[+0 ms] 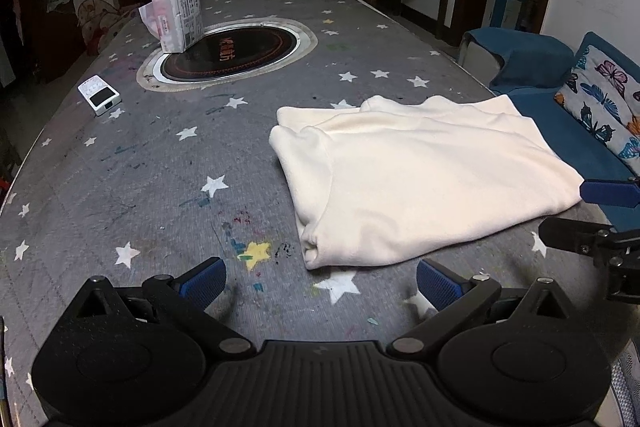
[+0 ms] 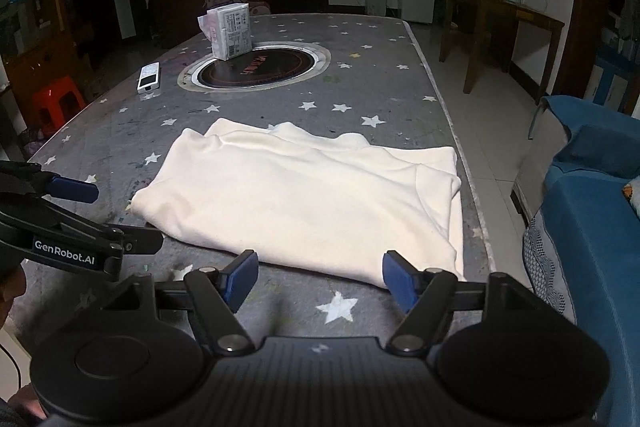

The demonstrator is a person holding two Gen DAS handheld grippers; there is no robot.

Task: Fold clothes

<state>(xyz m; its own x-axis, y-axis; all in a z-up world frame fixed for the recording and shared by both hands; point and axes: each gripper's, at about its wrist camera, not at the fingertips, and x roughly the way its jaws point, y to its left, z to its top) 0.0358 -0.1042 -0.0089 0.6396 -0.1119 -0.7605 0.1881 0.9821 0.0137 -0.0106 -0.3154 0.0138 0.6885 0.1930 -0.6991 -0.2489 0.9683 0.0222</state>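
Note:
A cream garment [image 1: 420, 179] [image 2: 304, 195] lies folded into a flat rectangle on the grey star-patterned table [image 1: 140, 179] [image 2: 360, 95], near its right edge. My left gripper [image 1: 320, 283] is open just in front of the garment's near left corner, with nothing between its blue pads. My right gripper [image 2: 320, 281] is open too, hovering at the garment's near edge without touching it. Each gripper shows at the side of the other's view: the right gripper [image 1: 592, 215] and the left gripper [image 2: 80, 211].
A round induction hob [image 1: 232, 53] [image 2: 256, 67] is set in the table's middle, with a tissue pack [image 1: 180, 17] [image 2: 231, 31] on its rim. A white remote [image 1: 99, 95] [image 2: 149, 77] lies left. A blue sofa [image 2: 592, 227] with a butterfly cushion [image 1: 604, 107] flanks the right.

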